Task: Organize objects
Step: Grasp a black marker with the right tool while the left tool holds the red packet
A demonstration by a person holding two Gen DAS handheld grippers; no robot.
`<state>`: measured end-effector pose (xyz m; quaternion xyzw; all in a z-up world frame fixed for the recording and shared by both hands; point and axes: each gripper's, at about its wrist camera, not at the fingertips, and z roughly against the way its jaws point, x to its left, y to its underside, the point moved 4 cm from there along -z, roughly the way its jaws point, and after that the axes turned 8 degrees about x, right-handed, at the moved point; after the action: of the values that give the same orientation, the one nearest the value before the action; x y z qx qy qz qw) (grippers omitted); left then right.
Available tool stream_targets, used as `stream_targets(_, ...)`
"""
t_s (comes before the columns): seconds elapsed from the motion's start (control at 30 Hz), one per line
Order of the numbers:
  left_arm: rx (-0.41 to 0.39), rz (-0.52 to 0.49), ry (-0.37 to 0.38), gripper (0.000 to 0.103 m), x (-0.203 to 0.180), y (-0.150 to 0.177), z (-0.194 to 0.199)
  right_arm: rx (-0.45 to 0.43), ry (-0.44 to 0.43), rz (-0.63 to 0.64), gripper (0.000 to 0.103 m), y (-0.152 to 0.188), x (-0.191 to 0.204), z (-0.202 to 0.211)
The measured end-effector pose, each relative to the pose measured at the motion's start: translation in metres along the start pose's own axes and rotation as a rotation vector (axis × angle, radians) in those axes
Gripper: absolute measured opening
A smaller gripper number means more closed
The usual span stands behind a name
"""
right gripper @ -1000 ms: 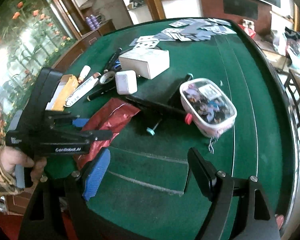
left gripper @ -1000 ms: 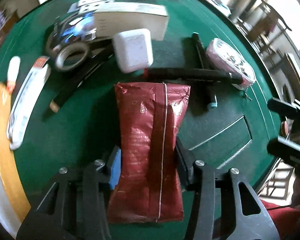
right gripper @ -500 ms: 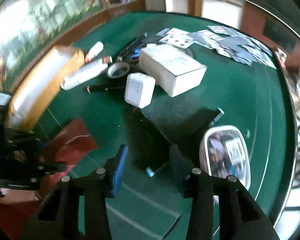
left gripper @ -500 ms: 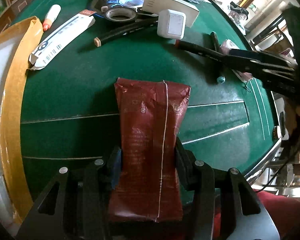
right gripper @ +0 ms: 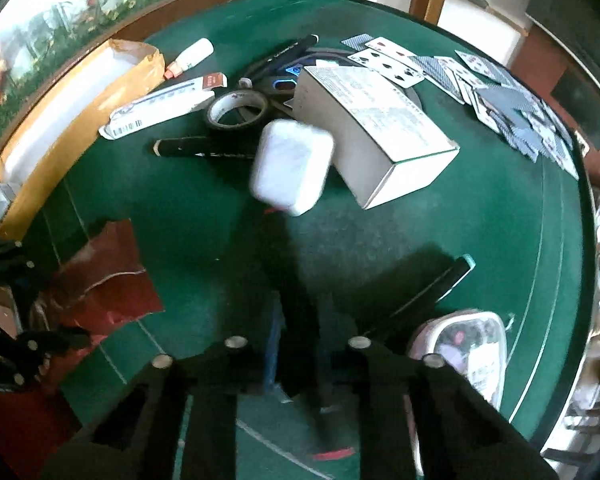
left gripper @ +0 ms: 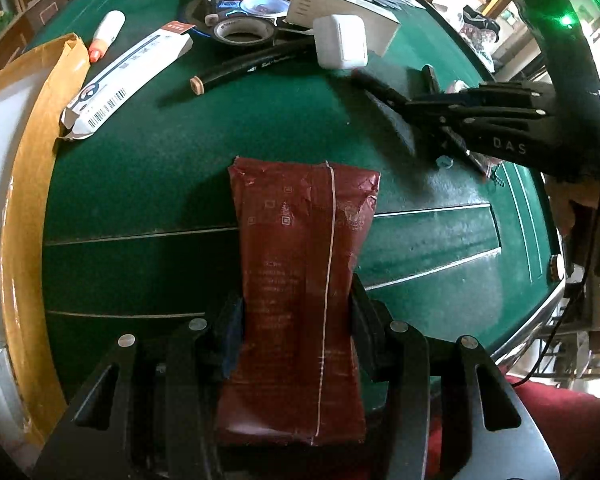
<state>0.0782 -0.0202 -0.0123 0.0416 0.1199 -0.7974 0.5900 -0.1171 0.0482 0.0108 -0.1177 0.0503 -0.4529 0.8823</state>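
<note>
A: Left wrist view first. Green felt table (left gripper: 148, 184) with pale inlaid lines filling the frame; cardboard box (left gripper: 24, 208) cut off along the left edge. Red pouch (left gripper: 300, 288) at lower centre, clamped between the pads of the left gripper (left gripper: 296, 332). Upper centre: roll of tape (left gripper: 242, 32), white case (left gripper: 340, 42), long carton (left gripper: 128, 76).

B: Right side?

A: Right gripper (left gripper: 452, 114) reaching in from the right over a black stick, tip hard to make out.

B: Right wrist view?

A: Blurred. Same felt; flower mural (right gripper: 36, 52) at upper left, playing cards (right gripper: 484, 84) at upper right. Right gripper (right gripper: 296, 344) at lower centre, jaws drawn together on a dark rod (right gripper: 284, 264); contact murky. Printed pouch (right gripper: 464, 348) at lower right, partly hidden.
</note>
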Motion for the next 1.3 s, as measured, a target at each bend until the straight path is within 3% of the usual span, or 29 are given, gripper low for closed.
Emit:
stream_targets(0.27, -0.018, 0.041, 0.034, 0.043, 0.007, -0.001, 0.002, -0.056, -0.156, -0.16, 0.013, 0.012, 0.011, 0.018)
stream_targets(0.43, -0.016, 0.052, 0.054, 0.043, 0.008, -0.004, 0.003, -0.075, -0.208, -0.19, 0.013, 0.018, 0.027, 0.028)
stream_targets(1.3, -0.027, 0.067, 0.078, 0.041, 0.032, -0.006, 0.014, -0.012, -0.135, -0.159, 0.013, 0.029, 0.056, -0.003)
